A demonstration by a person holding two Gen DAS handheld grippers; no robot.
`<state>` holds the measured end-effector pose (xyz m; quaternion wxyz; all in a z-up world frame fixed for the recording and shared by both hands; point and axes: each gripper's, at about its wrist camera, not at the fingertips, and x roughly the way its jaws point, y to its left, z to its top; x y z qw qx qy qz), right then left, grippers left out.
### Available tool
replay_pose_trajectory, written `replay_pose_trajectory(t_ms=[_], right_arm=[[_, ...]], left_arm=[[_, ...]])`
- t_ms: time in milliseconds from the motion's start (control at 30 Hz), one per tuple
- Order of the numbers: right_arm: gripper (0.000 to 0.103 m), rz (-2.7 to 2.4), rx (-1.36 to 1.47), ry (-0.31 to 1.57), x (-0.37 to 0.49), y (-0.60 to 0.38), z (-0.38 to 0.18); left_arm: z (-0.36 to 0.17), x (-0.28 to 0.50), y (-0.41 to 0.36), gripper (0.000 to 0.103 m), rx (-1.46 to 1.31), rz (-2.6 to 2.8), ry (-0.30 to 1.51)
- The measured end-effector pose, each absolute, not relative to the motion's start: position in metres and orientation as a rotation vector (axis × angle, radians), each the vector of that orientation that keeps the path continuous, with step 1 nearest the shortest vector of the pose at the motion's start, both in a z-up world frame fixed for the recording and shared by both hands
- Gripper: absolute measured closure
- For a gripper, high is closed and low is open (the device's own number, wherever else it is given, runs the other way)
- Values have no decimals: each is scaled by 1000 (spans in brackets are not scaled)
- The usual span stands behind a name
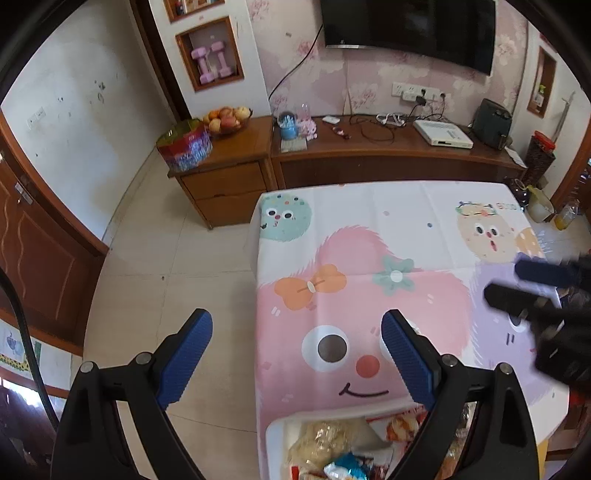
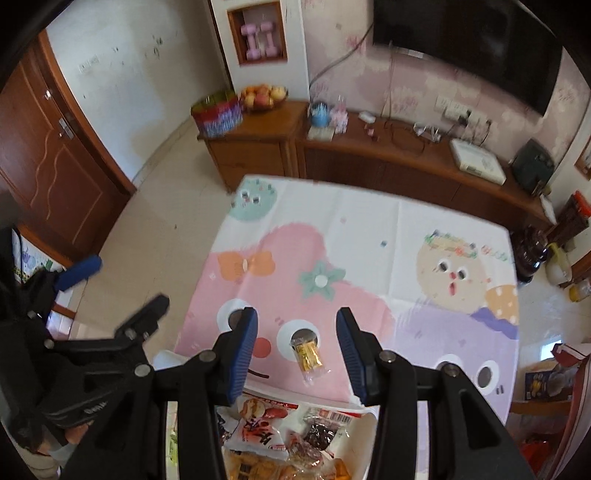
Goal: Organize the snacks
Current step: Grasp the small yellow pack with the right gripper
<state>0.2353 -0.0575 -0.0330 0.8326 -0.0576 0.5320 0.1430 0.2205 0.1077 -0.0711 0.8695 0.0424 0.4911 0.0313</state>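
The white plastic tray [image 2: 364, 424] heaped with wrapped snacks is sitting at the near edge of the table [image 2: 369, 229], and everything here is best placed against it. Just beyond the tray's far rim, 1 small gold-wrapped snack bar with clear crimped ends [image 2: 308, 356] is lying alone on the cloth, apart from the tray, probably so that snacks can be sorted out of the pile one by one. The right gripper [image 2: 297, 345] is hovering above that bar with its blue-padded fingers [image 2: 245, 350] spread wide and holding nothing, the bar lying in the gap between them as seen from the right wrist. The left gripper [image 1: 297, 354] is hanging over the tray's left side, partly past the table edge above the floor, its fingers also spread and empty (likely waiting its turn). Inside the tray, a red-and-white printed packet [image 2: 258, 424], a dark wrapped sweet [image 2: 319, 432] and a blue foil wrapper [image 1: 345, 467] are lying jumbled, so most of the sorting seems to be ahead.

The table is wearing a smooth cartoon-printed cloth in pink, lilac and white [image 1: 369, 280], creased in fold lines. Beyond the tray's far side, a long wooden sideboard [image 1: 388, 155] is carrying a fruit bowl [image 1: 227, 120] under a wall-mounted black television [image 1: 406, 26], with pale floor tiles [image 1: 166, 258] to the left.
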Motion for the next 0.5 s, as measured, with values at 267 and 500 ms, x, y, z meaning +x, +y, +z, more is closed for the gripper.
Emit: replay_pose_trajectory(t_ms=[267,500], right_arm=[[58,307,-135,1356,267,-54,-138],[58,302,-141,1526,274,-63,-214]], left_arm=[[-138,261,100,11,81,88,1156],[-198,273,92,11,77,94,1296]])
